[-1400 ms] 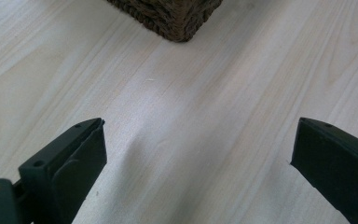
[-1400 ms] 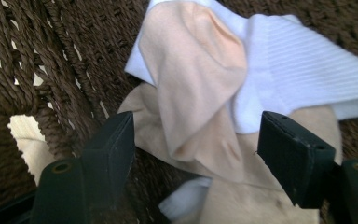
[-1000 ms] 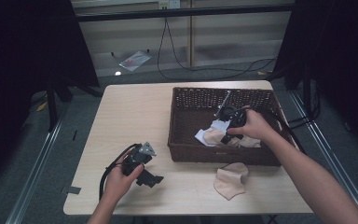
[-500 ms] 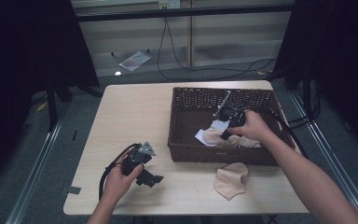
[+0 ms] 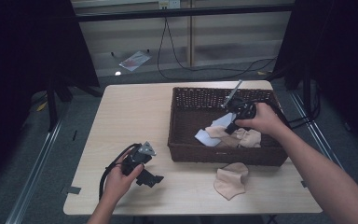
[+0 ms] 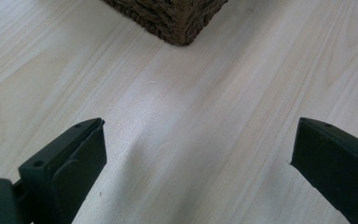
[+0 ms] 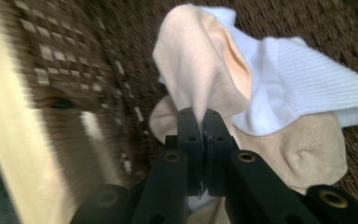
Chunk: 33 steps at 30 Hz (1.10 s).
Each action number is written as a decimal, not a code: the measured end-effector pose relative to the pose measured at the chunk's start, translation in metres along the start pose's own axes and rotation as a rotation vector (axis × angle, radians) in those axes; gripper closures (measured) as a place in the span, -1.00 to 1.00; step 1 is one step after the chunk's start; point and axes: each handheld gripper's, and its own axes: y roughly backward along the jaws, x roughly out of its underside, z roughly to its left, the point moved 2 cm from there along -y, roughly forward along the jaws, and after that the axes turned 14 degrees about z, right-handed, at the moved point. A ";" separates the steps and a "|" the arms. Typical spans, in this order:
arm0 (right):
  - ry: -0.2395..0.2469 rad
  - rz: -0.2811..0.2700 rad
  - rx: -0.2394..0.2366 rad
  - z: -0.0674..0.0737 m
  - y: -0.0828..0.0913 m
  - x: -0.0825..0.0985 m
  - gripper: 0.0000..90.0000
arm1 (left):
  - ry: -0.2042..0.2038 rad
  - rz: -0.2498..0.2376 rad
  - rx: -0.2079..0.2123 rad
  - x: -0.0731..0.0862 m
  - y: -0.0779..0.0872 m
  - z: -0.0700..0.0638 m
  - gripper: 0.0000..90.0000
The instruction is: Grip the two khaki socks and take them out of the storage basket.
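Note:
A dark wicker basket (image 5: 182, 140) stands on the right half of the table and holds beige and white socks. My right gripper (image 5: 233, 125) is inside it, shut on a beige sock (image 7: 193, 70) that it pulls up from the pile, with a white sock (image 7: 303, 86) draped against it. Another beige sock (image 7: 289, 154) lies flat beneath. My left gripper (image 5: 153, 178) rests low over the bare table (image 6: 191, 121) at the front left, jaws wide open with nothing between them. The basket corner (image 6: 177, 21) lies just ahead of it.
A loose beige sock (image 5: 230, 179) lies on the table in front of the basket. The left gripper's black cable (image 5: 107, 170) loops beside the hand. Cables and a sheet of paper (image 5: 134, 59) lie on the floor beyond the table.
The right gripper has lifted slightly inside the basket with the beige sock in its jaws. The left gripper has stayed where it was.

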 end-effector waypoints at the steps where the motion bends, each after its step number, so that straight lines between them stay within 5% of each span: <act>1: -0.001 -0.007 -0.007 0.001 0.004 0.001 0.97 | 0.000 0.000 -0.001 0.000 0.000 0.000 -0.94; 33: 0.022 -0.093 -0.028 0.027 0.112 0.031 0.97 | 0.031 -0.068 0.049 -0.001 0.002 -0.004 -0.94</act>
